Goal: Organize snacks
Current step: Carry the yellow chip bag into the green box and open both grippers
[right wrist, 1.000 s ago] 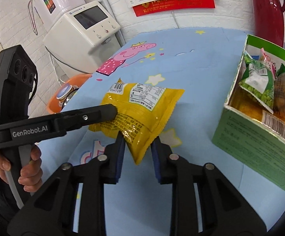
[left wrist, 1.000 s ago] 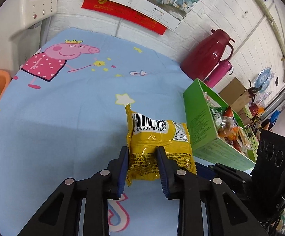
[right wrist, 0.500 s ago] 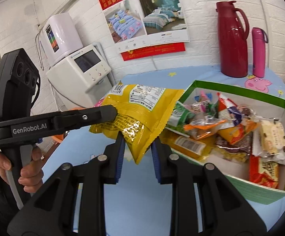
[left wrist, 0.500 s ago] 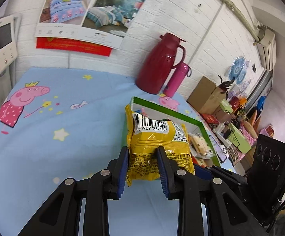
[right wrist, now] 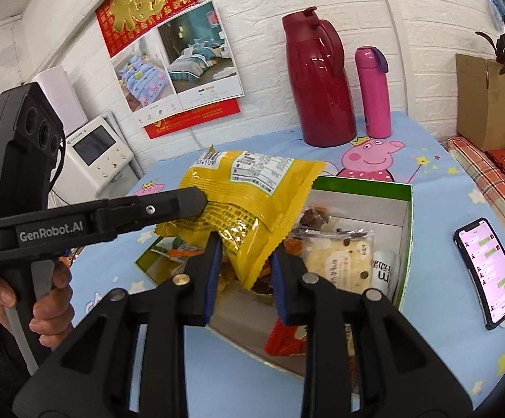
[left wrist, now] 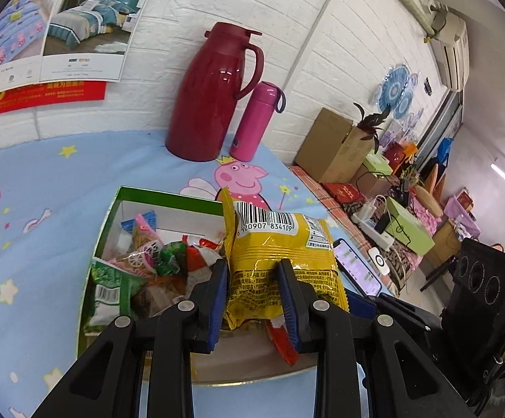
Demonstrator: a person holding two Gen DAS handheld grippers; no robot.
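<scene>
Holding a yellow snack packet (left wrist: 280, 261) between both tools, I find it suspended above the open green box (left wrist: 169, 198), clear of the contents. The left gripper (left wrist: 252, 296) has its jaws closed on the packet's lower edge, the blue pads pressing the foil from either side. The right gripper (right wrist: 245, 271) has its jaws likewise closed on the packet, pinching a lower corner, with the barcode end tilted up and away from me. In the right wrist view a hand (right wrist: 36, 299) grips the left tool's handle. The box stands on the worktop (left wrist: 43, 181), which is covered by a blue cartoon-pig cloth, and it already holds a mix of wrapped snacks: a green packet (left wrist: 109, 289) at the near left corner and a pale cake bar (right wrist: 336, 264) toward the right side. A red wrapper (right wrist: 284, 341) lies at the near wall of the box, beneath the right jaws. A dark red thermos jug (right wrist: 318, 80) and a pink bottle (right wrist: 374, 94) stand upright just beside each other at the back wall, well apart from the box. A phone (right wrist: 486, 271) lies screen-up on the cloth to the right of the box.
</scene>
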